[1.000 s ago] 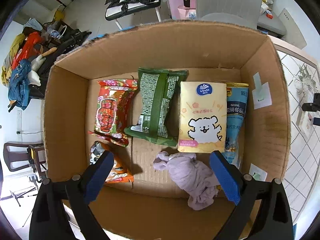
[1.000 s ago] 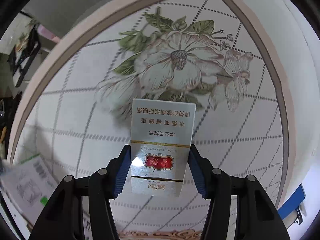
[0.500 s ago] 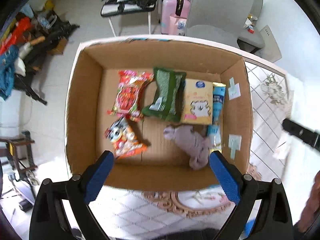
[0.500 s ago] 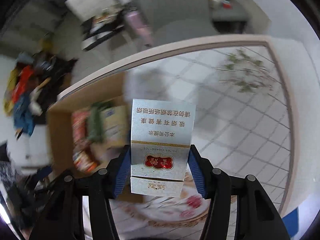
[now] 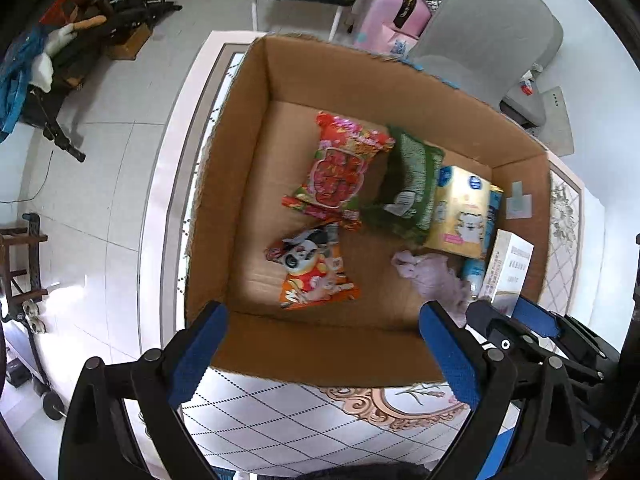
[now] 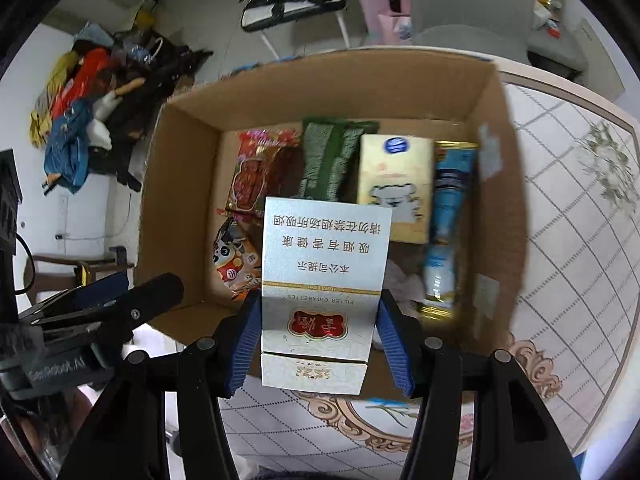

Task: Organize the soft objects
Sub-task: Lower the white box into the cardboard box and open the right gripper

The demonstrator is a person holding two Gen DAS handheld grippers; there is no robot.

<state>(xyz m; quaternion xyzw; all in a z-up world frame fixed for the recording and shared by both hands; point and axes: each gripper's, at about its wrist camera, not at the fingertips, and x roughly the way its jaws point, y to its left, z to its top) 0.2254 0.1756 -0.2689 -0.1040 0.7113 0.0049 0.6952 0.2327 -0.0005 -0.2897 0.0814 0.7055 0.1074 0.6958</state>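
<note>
We note the white cigarette pack (image 6: 323, 292) clamped between our right gripper (image 6: 318, 344) pads, upright, its top reaching past the fingertips over the cardboard box (image 6: 180, 184). Beyond the fingers, inside the box: red snack bag (image 6: 256, 172), green pouch (image 6: 332, 160), yellow tissue pack (image 6: 394, 184), blue tube (image 6: 444, 224). Our left gripper (image 5: 324, 356) hangs empty, fingers wide apart, over the box's near wall; between and beyond them lie the panda snack bag (image 5: 312, 268) and lilac cloth (image 5: 434, 276).
</note>
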